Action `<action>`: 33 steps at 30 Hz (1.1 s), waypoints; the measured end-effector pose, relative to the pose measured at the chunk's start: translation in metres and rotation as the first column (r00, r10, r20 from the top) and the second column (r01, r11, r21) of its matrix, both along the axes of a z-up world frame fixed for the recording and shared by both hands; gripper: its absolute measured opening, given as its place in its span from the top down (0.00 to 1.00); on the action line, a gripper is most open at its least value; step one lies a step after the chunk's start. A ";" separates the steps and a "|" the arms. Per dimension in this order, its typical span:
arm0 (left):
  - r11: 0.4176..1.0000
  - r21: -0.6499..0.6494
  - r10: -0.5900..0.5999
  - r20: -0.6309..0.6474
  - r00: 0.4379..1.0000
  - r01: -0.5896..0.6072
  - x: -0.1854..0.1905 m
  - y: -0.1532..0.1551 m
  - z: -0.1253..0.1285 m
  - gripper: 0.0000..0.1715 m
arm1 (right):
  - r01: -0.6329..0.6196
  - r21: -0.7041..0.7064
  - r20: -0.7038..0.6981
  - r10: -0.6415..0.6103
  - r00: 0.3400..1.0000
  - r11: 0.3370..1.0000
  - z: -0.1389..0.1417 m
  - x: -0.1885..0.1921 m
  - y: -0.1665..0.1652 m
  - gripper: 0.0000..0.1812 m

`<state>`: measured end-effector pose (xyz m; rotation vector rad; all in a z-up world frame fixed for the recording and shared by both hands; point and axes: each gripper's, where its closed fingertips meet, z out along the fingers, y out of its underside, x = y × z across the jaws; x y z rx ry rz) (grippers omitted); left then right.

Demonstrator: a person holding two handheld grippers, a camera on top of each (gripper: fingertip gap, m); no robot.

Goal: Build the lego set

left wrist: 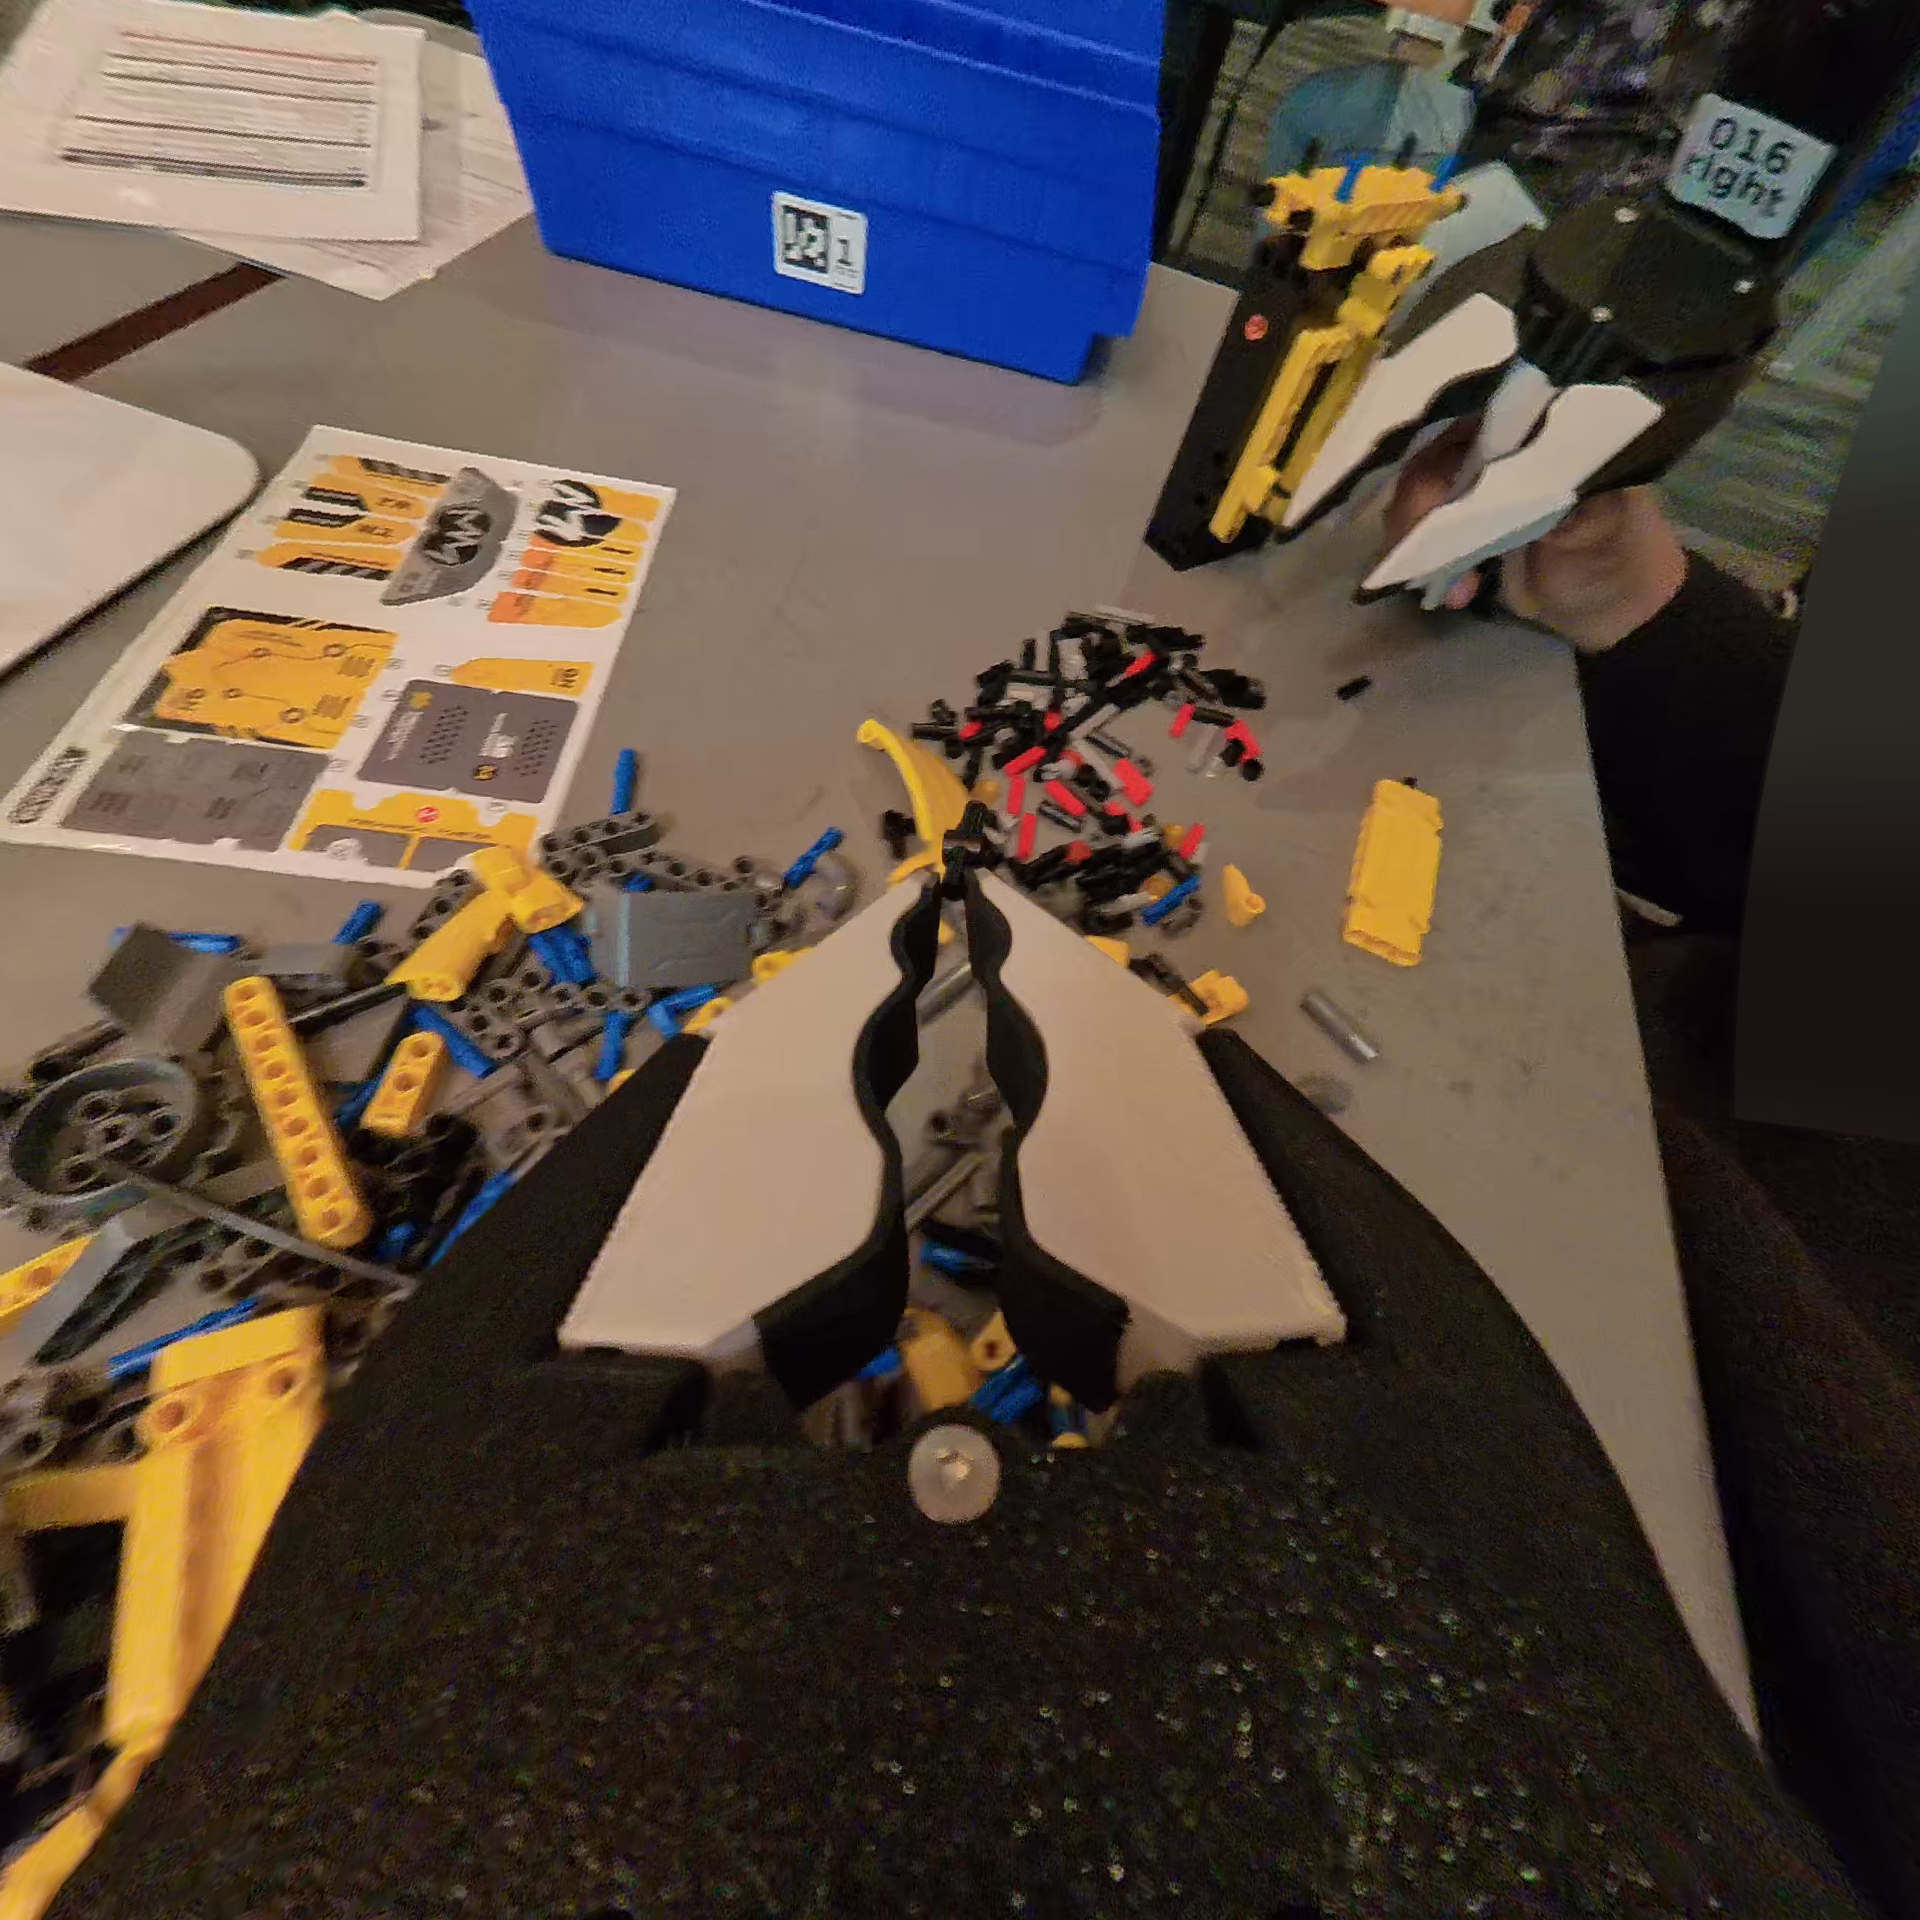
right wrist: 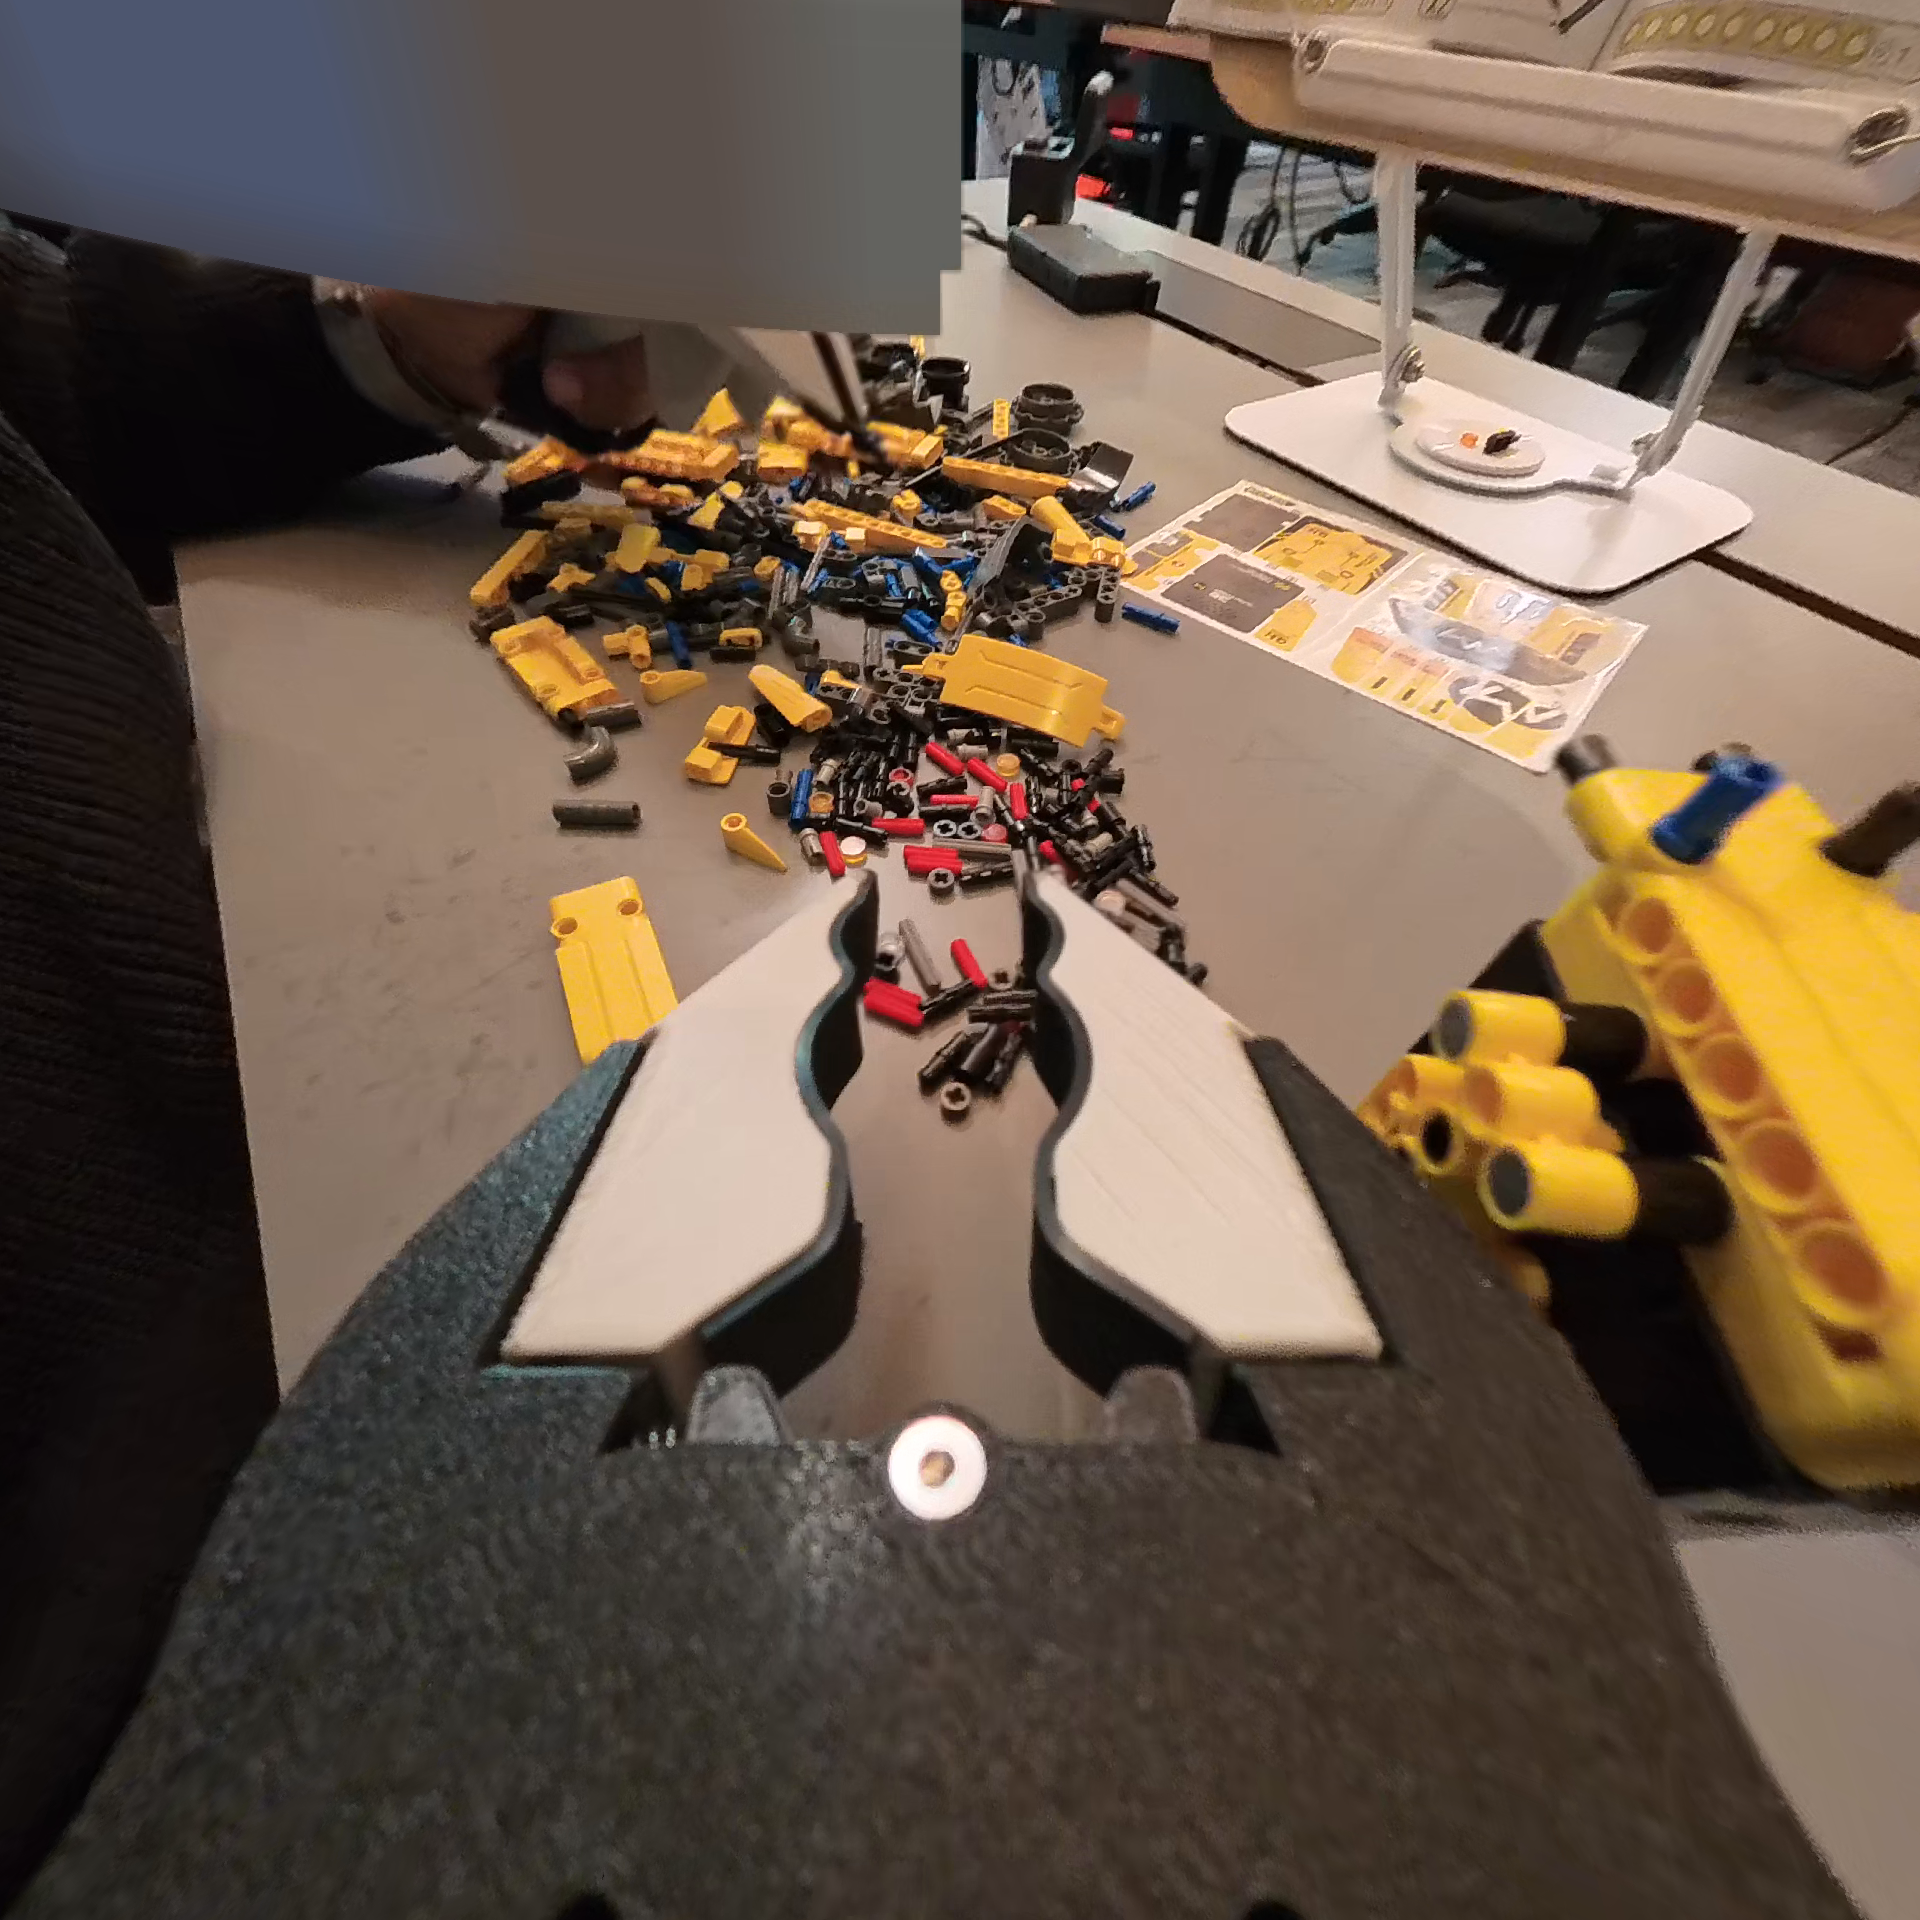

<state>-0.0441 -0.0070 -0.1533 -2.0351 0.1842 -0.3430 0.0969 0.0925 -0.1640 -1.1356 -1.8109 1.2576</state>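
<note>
My left gripper [left wrist: 958, 868] is shut on a small black pin [left wrist: 966, 826] at its tips, just above the table where the mixed brick pile [left wrist: 416, 1039] meets a heap of small black and red pins [left wrist: 1091, 769]. My right gripper [right wrist: 945, 883] is open and empty, low over the near end of the same pin heap [right wrist: 977, 831]. It also shows in the left wrist view [left wrist: 1335, 556], held by a hand. A tall black and yellow built assembly [left wrist: 1288, 384] stands right beside it, outside its fingers, and shows at the right of the right wrist view [right wrist: 1714, 1091].
A blue bin [left wrist: 831, 156] stands at the back, with papers [left wrist: 208, 114] to its left. A sticker sheet [left wrist: 343, 665] lies flat by the pile. A loose yellow panel [left wrist: 1392, 873] lies near the table's right edge. A white stand base [right wrist: 1507, 468] stands beyond the sheet. The gap from one gripper's tips to the other's is roughly 20 centimetres.
</note>
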 end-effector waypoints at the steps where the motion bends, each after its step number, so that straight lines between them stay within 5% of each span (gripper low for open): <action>1: 1.000 -0.008 -0.014 0.002 1.000 0.014 0.010 0.002 0.000 0.98 | 0.016 -0.004 -0.016 -0.016 1.000 1.000 0.003 0.000 0.003 0.85; 7: 0.988 -0.078 -0.133 -0.021 0.991 0.131 0.094 0.010 -0.010 0.98 | 0.160 0.068 -0.129 -0.150 0.980 0.985 0.018 0.018 0.028 0.88; 17: 0.948 -0.189 -0.260 0.006 0.966 0.257 0.220 0.050 -0.034 0.98 | 0.209 0.056 -0.142 -0.200 0.970 0.976 0.016 0.060 0.034 0.88; 25: 0.933 -0.270 -0.273 -0.101 0.957 0.238 0.239 0.070 -0.069 0.98 | 0.183 -0.003 -0.197 -0.180 0.964 0.983 0.027 0.072 0.031 0.88; 33: 0.953 -0.207 -0.244 -0.097 0.965 0.220 0.226 0.065 -0.051 0.81 | 0.183 -0.020 -0.222 -0.183 0.958 0.983 0.032 0.076 0.032 0.88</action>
